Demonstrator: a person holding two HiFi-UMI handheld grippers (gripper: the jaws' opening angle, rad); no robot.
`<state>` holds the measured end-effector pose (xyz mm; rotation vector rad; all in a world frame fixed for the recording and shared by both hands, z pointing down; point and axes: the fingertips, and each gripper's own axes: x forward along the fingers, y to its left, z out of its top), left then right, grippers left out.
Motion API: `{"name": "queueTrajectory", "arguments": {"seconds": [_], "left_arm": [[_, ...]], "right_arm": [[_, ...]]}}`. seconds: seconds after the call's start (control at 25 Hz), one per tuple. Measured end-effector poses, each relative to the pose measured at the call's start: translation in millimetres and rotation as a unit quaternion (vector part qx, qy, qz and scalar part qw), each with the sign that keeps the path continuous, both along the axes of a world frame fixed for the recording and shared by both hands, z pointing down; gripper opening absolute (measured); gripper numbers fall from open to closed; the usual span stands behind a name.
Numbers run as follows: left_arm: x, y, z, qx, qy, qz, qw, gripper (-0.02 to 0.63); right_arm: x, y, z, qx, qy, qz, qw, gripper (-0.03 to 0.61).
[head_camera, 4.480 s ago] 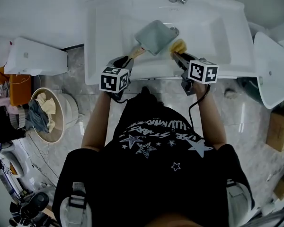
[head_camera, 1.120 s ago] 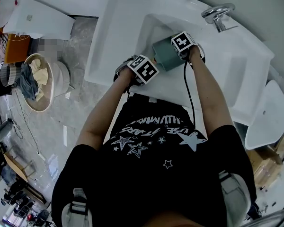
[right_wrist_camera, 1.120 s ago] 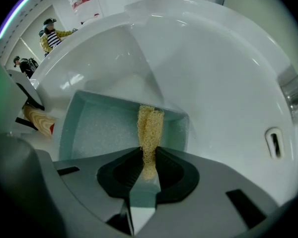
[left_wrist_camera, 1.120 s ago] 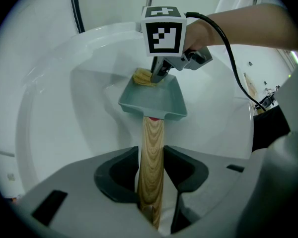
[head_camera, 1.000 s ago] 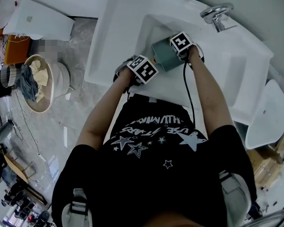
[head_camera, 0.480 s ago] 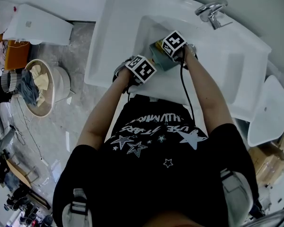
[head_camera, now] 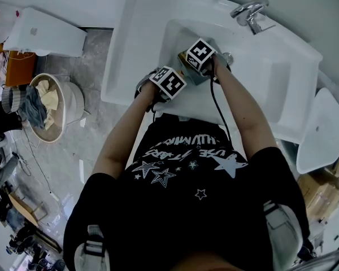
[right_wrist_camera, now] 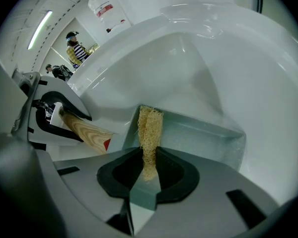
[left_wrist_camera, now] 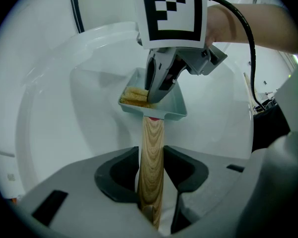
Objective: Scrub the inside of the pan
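While the person leans over a white sink point(head_camera: 124, 55), the head view shows both grippers down in the basin. The left gripper point(head_camera: 168, 82) is nearer the body. The right gripper point(head_camera: 200, 54) is just beyond it, over the grey-green pan point(head_camera: 196, 77), which is mostly hidden beneath them. A tap point(head_camera: 247, 10) stands at the far rim. On the pale stone floor point(head_camera: 96, 123) to the left sits a round basket point(head_camera: 76, 103) of cloths.

From the left gripper view, its jaws are clamped on the pan's wooden handle point(left_wrist_camera: 152, 148), holding the pan over the basin with its open side up. The right gripper's tips reach into the pan and press a yellow scrubber point(left_wrist_camera: 134, 95) into its near left corner.

From the right gripper view, the jaws are pinched together on that scrubber, whose free end stands at the pan's edge near the handle. The basin walls are smooth, glossy and white. People stand well behind in a bright room.

Scrubbing looks under way at one corner. The next move, I judge, calls for dragging the scrubber across the pan's bottom toward the far wall, with a firm grip on the handle so the pan does not twist.
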<state>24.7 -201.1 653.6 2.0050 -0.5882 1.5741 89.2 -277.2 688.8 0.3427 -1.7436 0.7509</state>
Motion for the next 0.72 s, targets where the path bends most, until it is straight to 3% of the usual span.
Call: {"name": "queueTrajectory", "arguments": {"seconds": [0.48, 0.72], "left_arm": [[0, 1, -1, -0.001, 0.000, 0.000, 1.0000, 0.155], [-1, 1, 1, -0.001, -0.001, 0.000, 1.0000, 0.155]], "right_arm": [[7, -1, -7, 0.004, -0.046, 0.049, 0.998, 0.076], [52, -10, -1, 0.006, -0.029, 0.103, 0.994, 0.075]]}}
